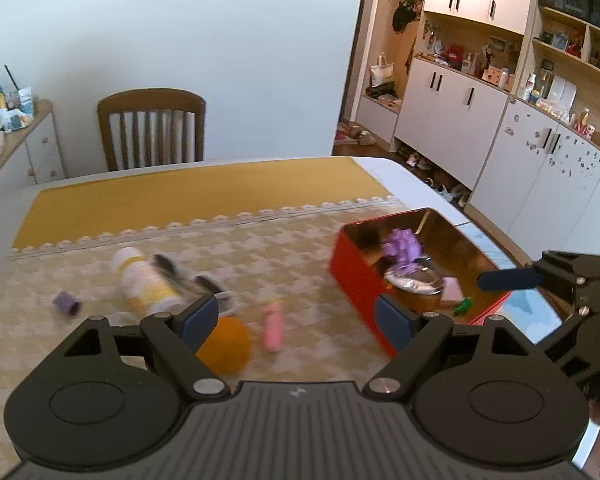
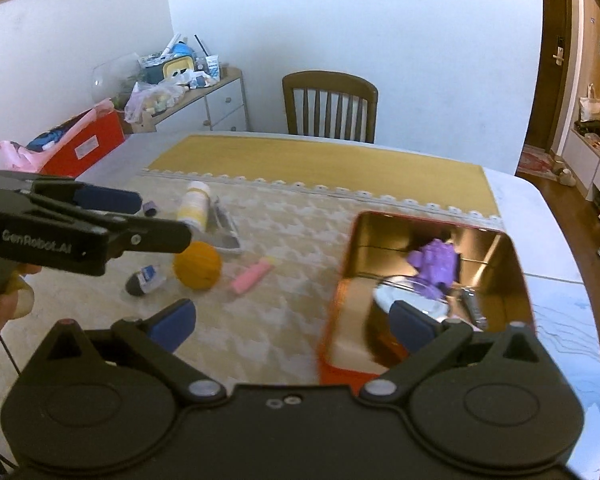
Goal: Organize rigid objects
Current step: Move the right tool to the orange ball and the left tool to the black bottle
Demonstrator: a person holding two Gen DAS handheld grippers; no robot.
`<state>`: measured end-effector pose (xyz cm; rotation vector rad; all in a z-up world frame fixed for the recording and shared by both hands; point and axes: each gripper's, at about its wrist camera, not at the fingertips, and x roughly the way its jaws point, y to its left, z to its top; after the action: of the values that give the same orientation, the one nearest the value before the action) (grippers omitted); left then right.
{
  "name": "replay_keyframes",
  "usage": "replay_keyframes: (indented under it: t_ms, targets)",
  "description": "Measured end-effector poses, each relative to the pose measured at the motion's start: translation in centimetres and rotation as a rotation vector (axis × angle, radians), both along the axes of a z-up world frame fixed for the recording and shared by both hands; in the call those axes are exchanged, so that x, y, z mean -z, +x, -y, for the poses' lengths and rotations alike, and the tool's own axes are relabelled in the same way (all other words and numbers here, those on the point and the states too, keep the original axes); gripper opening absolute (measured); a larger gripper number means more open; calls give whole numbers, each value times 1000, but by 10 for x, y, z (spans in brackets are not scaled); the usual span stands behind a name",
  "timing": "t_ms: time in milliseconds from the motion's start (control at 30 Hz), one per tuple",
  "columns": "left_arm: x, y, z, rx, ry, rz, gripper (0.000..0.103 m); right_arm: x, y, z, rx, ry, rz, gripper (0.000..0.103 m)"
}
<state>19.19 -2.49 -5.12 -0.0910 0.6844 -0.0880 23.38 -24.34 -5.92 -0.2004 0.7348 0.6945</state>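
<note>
A red tin box (image 1: 354, 276) (image 2: 332, 354) with a gold inside stands on the table at the right. It holds a purple toy (image 1: 402, 246) (image 2: 436, 260), a round metal lid (image 1: 416, 280) and small items. Loose on the mat lie an orange ball (image 1: 226, 344) (image 2: 197, 265), a pink tube (image 1: 273, 326) (image 2: 251, 276), a white and yellow bottle (image 1: 146, 284) (image 2: 195, 205), and a small purple piece (image 1: 66, 303) (image 2: 151, 209). My left gripper (image 1: 296, 320) is open and empty above the ball and tube. My right gripper (image 2: 292, 326) is open and empty at the box's near left corner.
A small dark and white item (image 2: 144, 279) lies left of the ball. A grey tray (image 2: 226, 226) lies by the bottle. A wooden chair (image 1: 152, 128) stands at the table's far side. Cupboards (image 1: 452, 120) line the right. A cluttered drawer unit (image 2: 204, 104) stands at the left wall.
</note>
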Motion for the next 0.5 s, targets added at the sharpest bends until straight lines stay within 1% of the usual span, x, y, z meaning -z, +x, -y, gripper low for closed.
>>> replay_keyframes:
  t_ms: [133,267,500]
  targets:
    - [5,-15,-24,6,41,1,86,1,-3,-23,21,5,-10,103]
    - [15,-24,-48,-4,50,-10,86,4,-4,-44,41,10,-24,103]
    - [35,-31,-75,-3,83,-19,86,12,2,-82,62,17,-58,103]
